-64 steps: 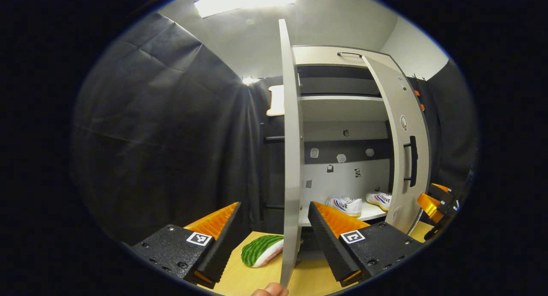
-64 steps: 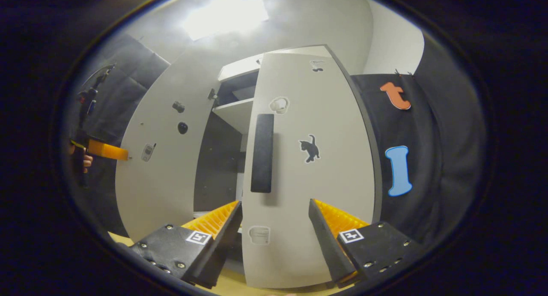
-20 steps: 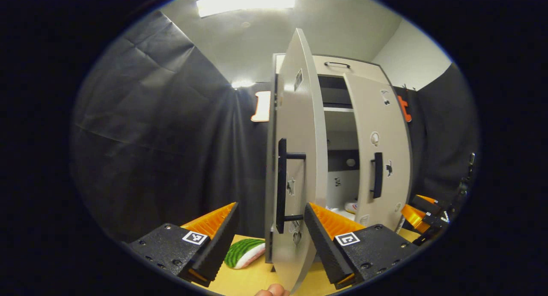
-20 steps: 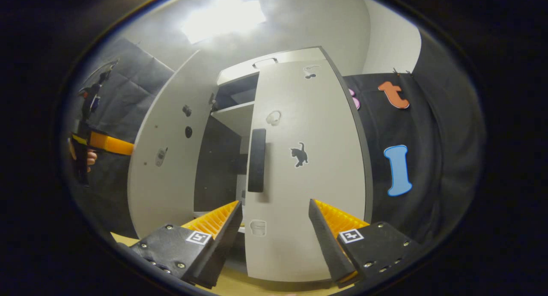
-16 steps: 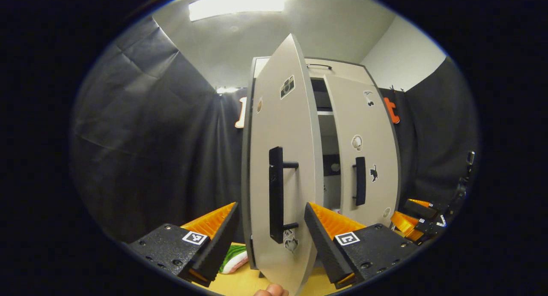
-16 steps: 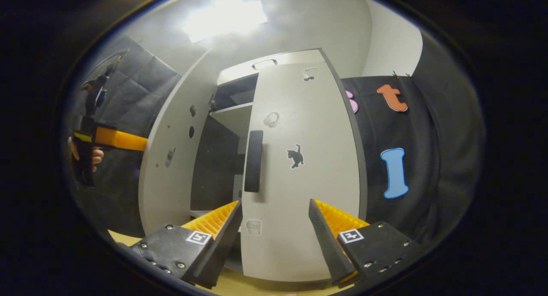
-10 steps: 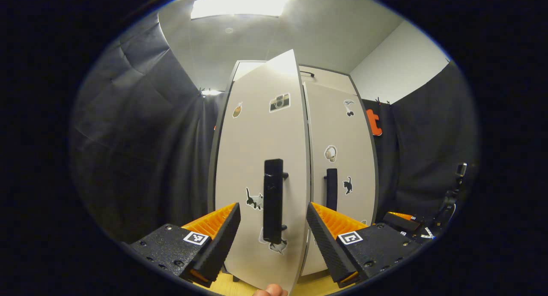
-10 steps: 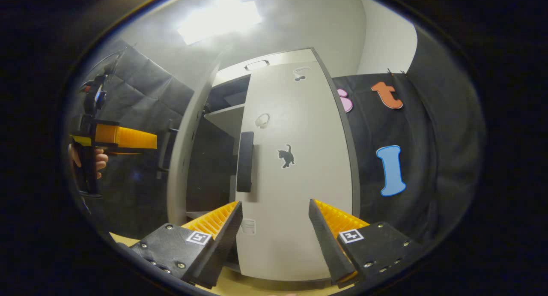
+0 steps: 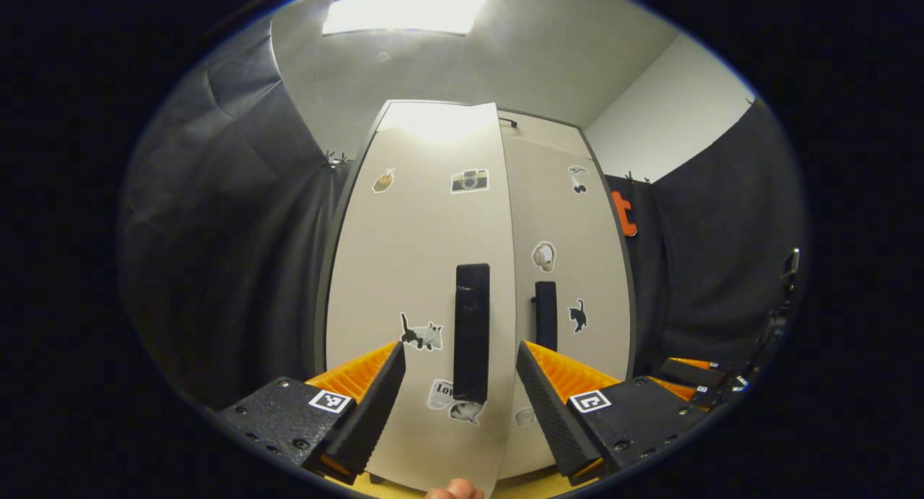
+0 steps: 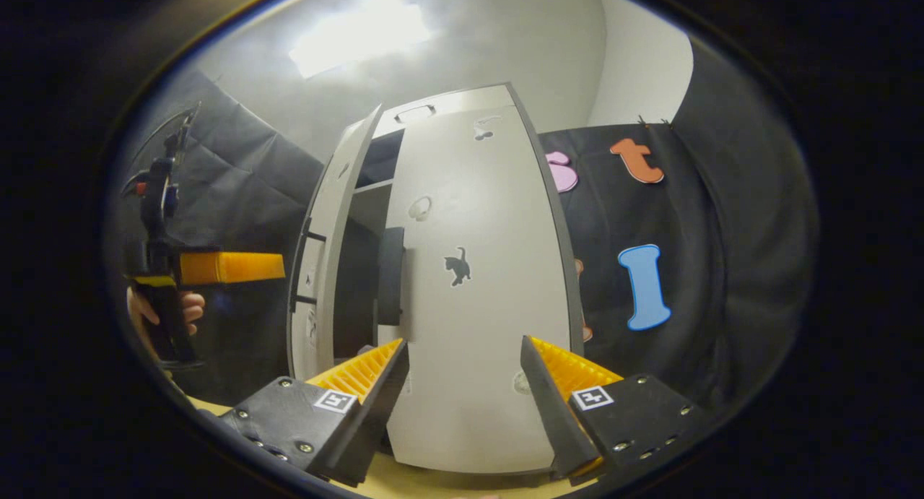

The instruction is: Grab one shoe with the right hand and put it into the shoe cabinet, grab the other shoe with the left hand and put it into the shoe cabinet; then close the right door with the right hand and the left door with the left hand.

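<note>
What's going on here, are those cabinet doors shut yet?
Not quite. A person holds an open gripper in each hand in front of the shoe cabinet. The right door looks closed or nearly so, with the right gripper open just before it. The left door is still ajar: the right gripper view shows a dark gap between the doors. The left gripper faces that door's black handle, gripping nothing.

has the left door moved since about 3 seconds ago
Yes. The left door has swung in toward the shoe cabinet, from edge-on to nearly shut beside the right door; a gap remains.
</note>
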`<state>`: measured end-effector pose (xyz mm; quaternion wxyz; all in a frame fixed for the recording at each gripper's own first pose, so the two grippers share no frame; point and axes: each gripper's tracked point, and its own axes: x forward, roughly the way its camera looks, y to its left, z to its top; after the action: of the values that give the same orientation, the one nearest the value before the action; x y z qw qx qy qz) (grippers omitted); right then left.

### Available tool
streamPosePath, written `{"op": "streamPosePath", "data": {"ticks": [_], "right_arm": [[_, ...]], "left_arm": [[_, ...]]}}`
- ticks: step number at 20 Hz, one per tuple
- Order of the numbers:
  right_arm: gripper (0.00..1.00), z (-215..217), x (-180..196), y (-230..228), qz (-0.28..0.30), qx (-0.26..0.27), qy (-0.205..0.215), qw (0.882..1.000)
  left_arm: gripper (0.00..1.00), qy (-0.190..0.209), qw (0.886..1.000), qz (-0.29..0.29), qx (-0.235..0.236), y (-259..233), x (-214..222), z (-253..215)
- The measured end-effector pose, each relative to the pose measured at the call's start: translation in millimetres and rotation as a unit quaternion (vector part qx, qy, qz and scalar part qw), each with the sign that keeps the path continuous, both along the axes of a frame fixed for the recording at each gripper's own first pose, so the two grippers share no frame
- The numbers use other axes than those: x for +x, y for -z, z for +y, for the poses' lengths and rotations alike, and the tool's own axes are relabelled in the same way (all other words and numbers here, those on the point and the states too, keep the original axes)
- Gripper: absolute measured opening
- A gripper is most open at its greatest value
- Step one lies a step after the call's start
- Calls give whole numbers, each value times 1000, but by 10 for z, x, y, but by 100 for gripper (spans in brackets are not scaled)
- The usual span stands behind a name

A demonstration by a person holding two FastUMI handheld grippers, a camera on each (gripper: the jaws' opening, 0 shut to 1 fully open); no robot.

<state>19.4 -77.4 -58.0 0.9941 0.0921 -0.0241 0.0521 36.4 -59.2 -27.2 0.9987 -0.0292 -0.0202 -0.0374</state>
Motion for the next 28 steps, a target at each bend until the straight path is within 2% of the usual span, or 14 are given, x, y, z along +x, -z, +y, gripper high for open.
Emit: {"op": "streamPosePath", "data": {"ticks": [1, 4, 5, 6, 7, 10, 14, 15, 16, 21, 23, 24, 25, 28], "right_arm": [[93, -10, -1, -4, -1, -2, 3, 1000], [93, 0, 4, -2, 0, -6, 6, 1000], [93, 22, 11, 8, 1, -8, 4, 1000], [91, 35, 17, 7, 1, -9, 3, 1000], [91, 46, 26, 5, 0, -11, 3, 1000], [93, 68, 36, -17, -3, -7, 5, 1000], [91, 147, 41, -31, -6, -8, -2, 1000], [91, 160, 49, -33, -6, -8, -4, 1000], [93, 179, 57, -42, -9, -6, -5, 1000], [91, 256, 128, -52, -14, 2, -8, 1000], [91, 252, 136, -89, -23, 3, -3, 1000], [91, 254, 137, -112, -28, 3, -1, 1000], [91, 262, 126, -141, -34, 3, 0, 999], [91, 291, 103, -186, -42, 3, 2, 999]], "left_arm": [[92, -5, 1000, 0, 0, 79, 27, 1], [94, -10, 1000, 1, -10, 288, 69, -21], [91, -9, 1000, 4, -21, 362, 69, -31], [95, -8, 1000, 6, -28, 419, 77, -33], [95, -11, 999, 9, -31, 481, 85, -25], [95, -34, 999, 16, -16, 663, 47, 87], [95, -43, 999, 16, -18, 806, -14, 133], [91, -48, 998, 25, -15, 853, -12, 152], [95, -54, 998, 22, -10, 851, 6, 178], [95, -56, 997, 43, -5, 999, 83, 143], [95, -69, 996, 51, 5, 1046, 102, 185], [91, -77, 996, 53, 8, 1053, 103, 214], [95, -81, 995, 53, 10, 1060, 95, 226], [95, -82, 995, 58, 8, 1068, 55, 216]]}}
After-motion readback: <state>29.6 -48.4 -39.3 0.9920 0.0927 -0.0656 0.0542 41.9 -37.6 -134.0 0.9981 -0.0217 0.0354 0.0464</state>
